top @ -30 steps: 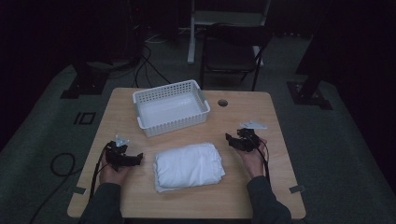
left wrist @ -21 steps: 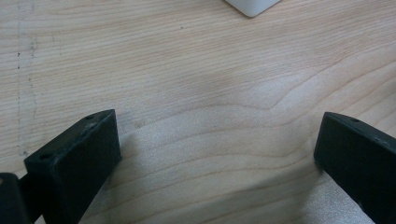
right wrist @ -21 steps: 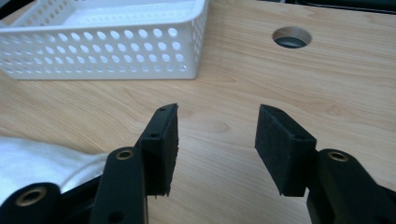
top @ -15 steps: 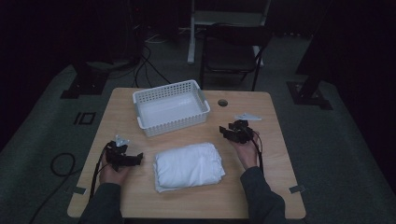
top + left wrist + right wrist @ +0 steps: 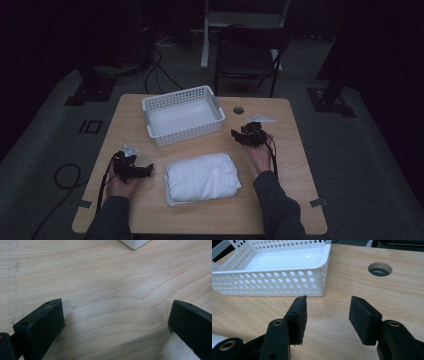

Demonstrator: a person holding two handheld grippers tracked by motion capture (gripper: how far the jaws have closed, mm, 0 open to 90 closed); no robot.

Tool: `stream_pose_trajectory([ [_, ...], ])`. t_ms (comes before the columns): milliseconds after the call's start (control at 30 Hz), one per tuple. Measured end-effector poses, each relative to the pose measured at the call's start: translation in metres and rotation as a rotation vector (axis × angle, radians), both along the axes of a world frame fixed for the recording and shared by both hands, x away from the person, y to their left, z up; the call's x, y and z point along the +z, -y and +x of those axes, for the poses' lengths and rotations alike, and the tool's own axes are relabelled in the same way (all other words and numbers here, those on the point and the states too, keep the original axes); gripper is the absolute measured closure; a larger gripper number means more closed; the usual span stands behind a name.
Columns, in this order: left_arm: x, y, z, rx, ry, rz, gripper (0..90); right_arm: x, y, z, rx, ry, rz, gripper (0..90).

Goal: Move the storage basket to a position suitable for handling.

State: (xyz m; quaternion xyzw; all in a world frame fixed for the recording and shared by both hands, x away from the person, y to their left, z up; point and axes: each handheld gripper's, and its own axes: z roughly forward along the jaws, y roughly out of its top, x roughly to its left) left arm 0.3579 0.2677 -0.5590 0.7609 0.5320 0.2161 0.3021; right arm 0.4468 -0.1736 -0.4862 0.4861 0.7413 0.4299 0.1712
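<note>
- High view: right hand-held gripper [image 5: 243, 137] sits near the right edge of the counter [image 5: 295, 165], just off the white basket's [image 5: 183, 120] right end, pointing toward it.
- Right gripper view: its jaws stand partly apart with bare wood between them and nothing held; they have just been closing a little. The basket's perforated side wall [image 5: 269, 282] lies close ahead, and its floor looks bare.
- The same view brings out a round cable hole [image 5: 380, 269] in the counter, beyond the right jaw; from above it is a small dark spot [image 5: 238, 109] near the far edge.
- High view: left hand-held gripper [image 5: 142, 171] rests near the left edge, aimed at the folded white cloth [image 5: 201, 178], which lies at the middle of the near half, apart from both tools.
- Left gripper view: jaws wide, nothing between them, close over the wood grain [image 5: 112, 290]; a white corner [image 5: 135, 243] shows at the top, too little to identify.
- Small white scrap [image 5: 260, 119] lies beyond the right hand-held gripper.
- Room: dim, grey floor, dark chair [image 5: 247, 52] past the far edge, cables on the floor at left.
</note>
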Motion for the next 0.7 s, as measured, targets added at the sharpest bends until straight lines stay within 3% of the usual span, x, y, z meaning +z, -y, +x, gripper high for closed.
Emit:
stream_pose_trajectory([
  [700, 0.000, 0.000, 0.000, 0.001, 0.000, 0.000, 0.2, 0.012, -0.015, 0.026, 0.023, 0.014, -0.016, 52.7],
])
